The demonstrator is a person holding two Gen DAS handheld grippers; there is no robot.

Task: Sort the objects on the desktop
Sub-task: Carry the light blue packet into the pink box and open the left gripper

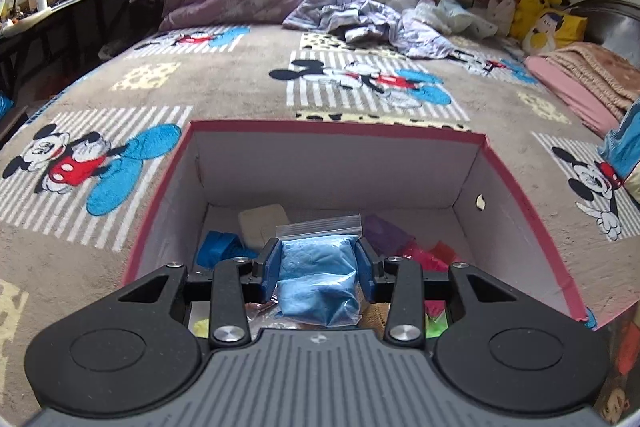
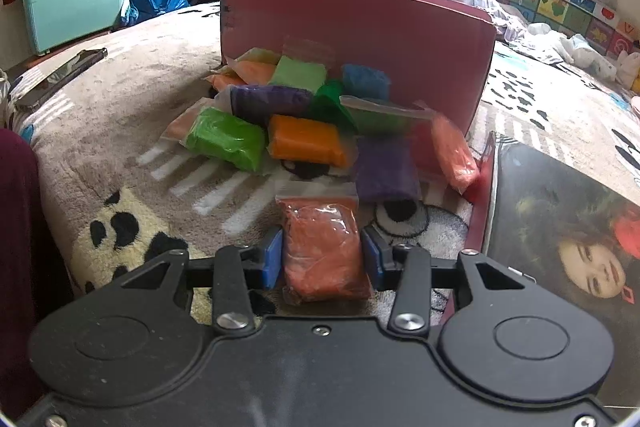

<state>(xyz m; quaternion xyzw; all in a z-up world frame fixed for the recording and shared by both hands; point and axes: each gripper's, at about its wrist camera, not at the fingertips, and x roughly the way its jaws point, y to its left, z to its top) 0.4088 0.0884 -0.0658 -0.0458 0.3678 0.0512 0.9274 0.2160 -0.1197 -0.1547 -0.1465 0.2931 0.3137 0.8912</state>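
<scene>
- My left tongs (image 1: 318,263) clench the blue clay bag (image 1: 316,279) over the open red box (image 1: 516,183); I should lower before letting go
- My right tongs (image 2: 323,259) grip the orange clay bag (image 2: 326,251) just short of the pile (image 2: 304,115) ahead; lift it straight, without dragging

- the box (image 1: 504,187) stands on the bed (image 1: 224,95), with several bags (image 1: 256,223) lying in it.
- a pile of bags (image 2: 304,115) lies on the bed before the box wall (image 2: 360,23).
- a phone (image 2: 60,75) lies left of the pile.
</scene>
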